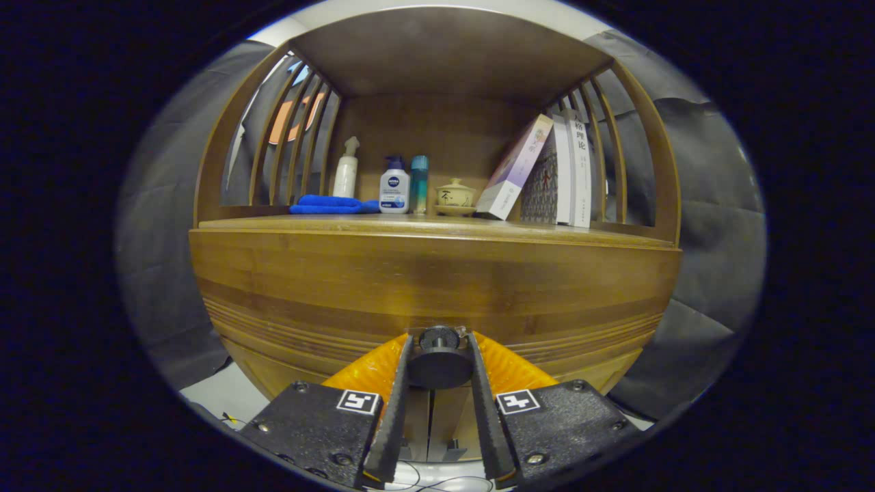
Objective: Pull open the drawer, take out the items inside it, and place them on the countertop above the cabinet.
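Note:
A wooden cabinet stands right in front of me, its drawer front [431,287] a wide band of brown wood. A round dark knob [439,361] sticks out from the lower middle of that drawer front. My gripper [439,342] is shut on the knob, one finger pressing each side of it. The drawer looks closed or barely out; its inside is hidden. Above the drawer runs the countertop [437,225], a wooden shelf under a curved roof.
On the countertop stand a folded blue cloth [331,204], a white spray bottle [346,169], a white pump bottle [394,186], a teal bottle [419,183], a small lidded cup [456,196] and several leaning books [547,174]. Slatted wooden sides close both ends.

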{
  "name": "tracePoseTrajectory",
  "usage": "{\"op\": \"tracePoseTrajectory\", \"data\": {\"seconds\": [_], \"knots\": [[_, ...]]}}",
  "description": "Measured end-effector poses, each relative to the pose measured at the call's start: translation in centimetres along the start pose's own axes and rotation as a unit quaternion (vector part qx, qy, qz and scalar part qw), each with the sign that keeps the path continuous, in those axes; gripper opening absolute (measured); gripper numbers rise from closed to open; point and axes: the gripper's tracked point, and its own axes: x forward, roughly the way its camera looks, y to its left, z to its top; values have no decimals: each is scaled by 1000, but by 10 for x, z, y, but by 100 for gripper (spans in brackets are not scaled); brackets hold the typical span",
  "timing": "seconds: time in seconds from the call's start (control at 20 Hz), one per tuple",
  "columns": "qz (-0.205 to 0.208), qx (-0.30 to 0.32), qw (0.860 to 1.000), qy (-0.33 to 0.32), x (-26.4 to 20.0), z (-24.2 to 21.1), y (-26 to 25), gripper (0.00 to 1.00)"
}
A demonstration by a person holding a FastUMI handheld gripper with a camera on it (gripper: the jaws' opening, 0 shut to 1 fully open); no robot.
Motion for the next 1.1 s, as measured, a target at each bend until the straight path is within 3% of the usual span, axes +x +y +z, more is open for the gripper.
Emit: {"op": "tracePoseTrajectory", "data": {"seconds": [0.4, 1.1], "knots": [[3, 9, 1000, 14, -2, 0, 1, 42], [9, 9, 1000, 25, -3, -2, 2, 41]]}}
